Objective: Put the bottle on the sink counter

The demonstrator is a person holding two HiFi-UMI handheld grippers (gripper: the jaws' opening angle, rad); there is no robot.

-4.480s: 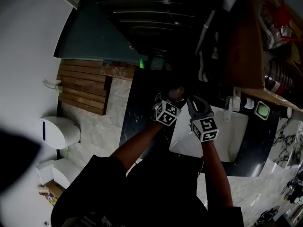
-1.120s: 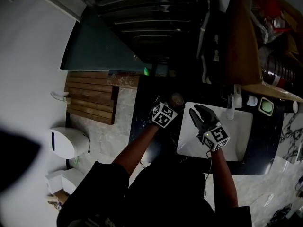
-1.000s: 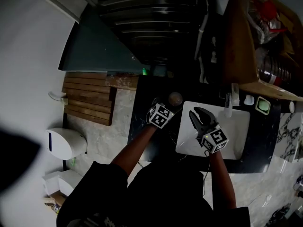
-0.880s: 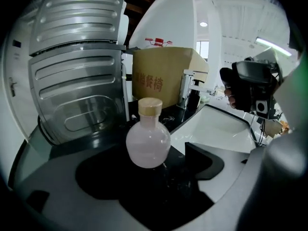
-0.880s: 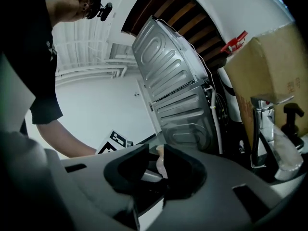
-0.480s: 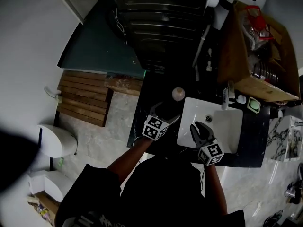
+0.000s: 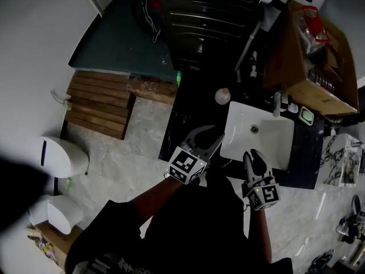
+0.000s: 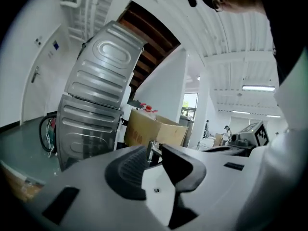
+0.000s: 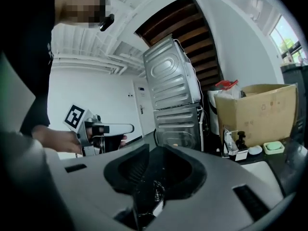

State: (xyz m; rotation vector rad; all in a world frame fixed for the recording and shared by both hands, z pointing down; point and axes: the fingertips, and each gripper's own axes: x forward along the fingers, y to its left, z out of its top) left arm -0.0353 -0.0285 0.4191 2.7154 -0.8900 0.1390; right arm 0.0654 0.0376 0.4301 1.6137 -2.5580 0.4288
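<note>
The bottle (image 7: pixel 222 95), seen from above as a pale round cap, stands by itself on the dark sink counter (image 7: pixel 191 110), just left of the white basin (image 7: pixel 268 144). My left gripper (image 7: pixel 206 137) hangs over the counter's near edge, well short of the bottle. Its jaws are closing and nothing is between them. In the right gripper view the left gripper (image 9: pixel 122 133) shows at the left, held in a hand. My right gripper (image 7: pixel 255 156) is shut and empty, near the basin's front edge.
A faucet (image 7: pixel 278 103) and a green soap dish (image 7: pixel 307 116) sit behind the basin. A cardboard box (image 7: pixel 313 56) stands at the far right, stacked metal machines (image 7: pixel 211 10) behind the counter. A wooden slat mat (image 7: pixel 97 104) and a white toilet (image 7: pixel 60 156) are on the floor at left.
Both grippers have drawn back toward my body, away from the bottle, which stays standing on the counter. The left jaws look narrower than half a second ago.
</note>
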